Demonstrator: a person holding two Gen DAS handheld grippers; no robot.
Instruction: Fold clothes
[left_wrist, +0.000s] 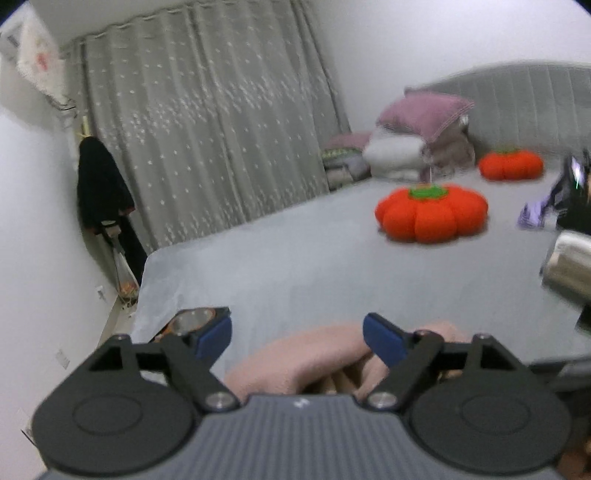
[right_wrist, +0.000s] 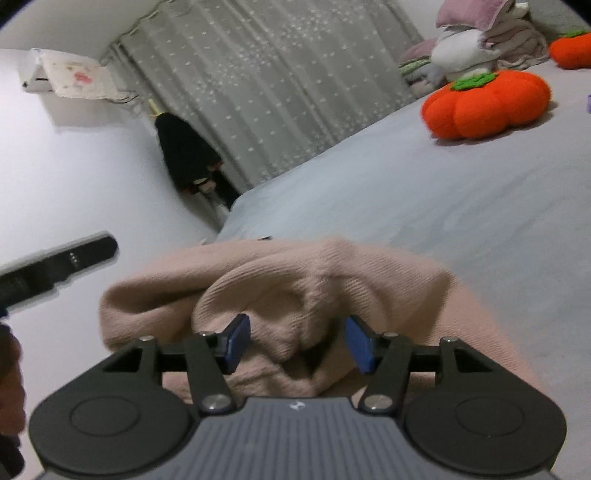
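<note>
Both tools, left (left_wrist: 297, 334) and right (right_wrist: 297, 341), stand spread over the sweater (right_wrist: 280, 295) bunched on the bed (right_wrist: 424, 206), positioned to regrip.

Matt ribbed-knit pink garment (right_wrist: 280, 291) lies on smooth grey cloth bedsheet (right_wrist: 461, 206).
</note>
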